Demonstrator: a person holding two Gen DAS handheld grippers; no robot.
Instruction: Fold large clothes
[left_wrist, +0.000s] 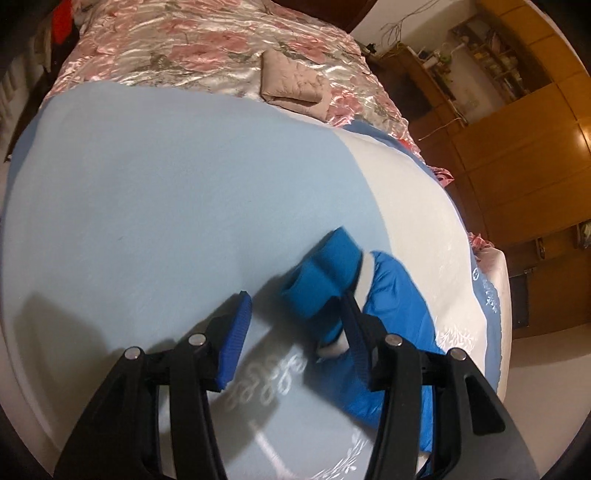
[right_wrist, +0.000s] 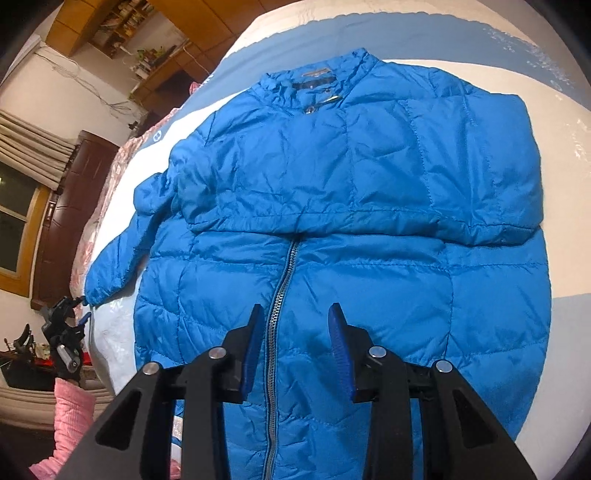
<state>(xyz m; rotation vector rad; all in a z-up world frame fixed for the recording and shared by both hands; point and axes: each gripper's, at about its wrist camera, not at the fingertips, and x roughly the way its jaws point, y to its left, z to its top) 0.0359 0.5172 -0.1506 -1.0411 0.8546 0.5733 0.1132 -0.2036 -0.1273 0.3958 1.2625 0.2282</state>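
Item: bright blue quilted zip-front puffer jacket (right_wrist: 351, 229), flat across frame centre on the pale blue bed (right_wrist: 569, 325), one sleeve folded over the chest, the other splayed lower left; right tongs (right_wrist: 295, 347) and left tongs (left_wrist: 295, 332) part-open, empty; likely next: fold that sleeve.

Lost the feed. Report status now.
Left gripper open beside sleeve cuff. Right gripper open above blue jacket, one sleeve folded across. Nothing in the way.
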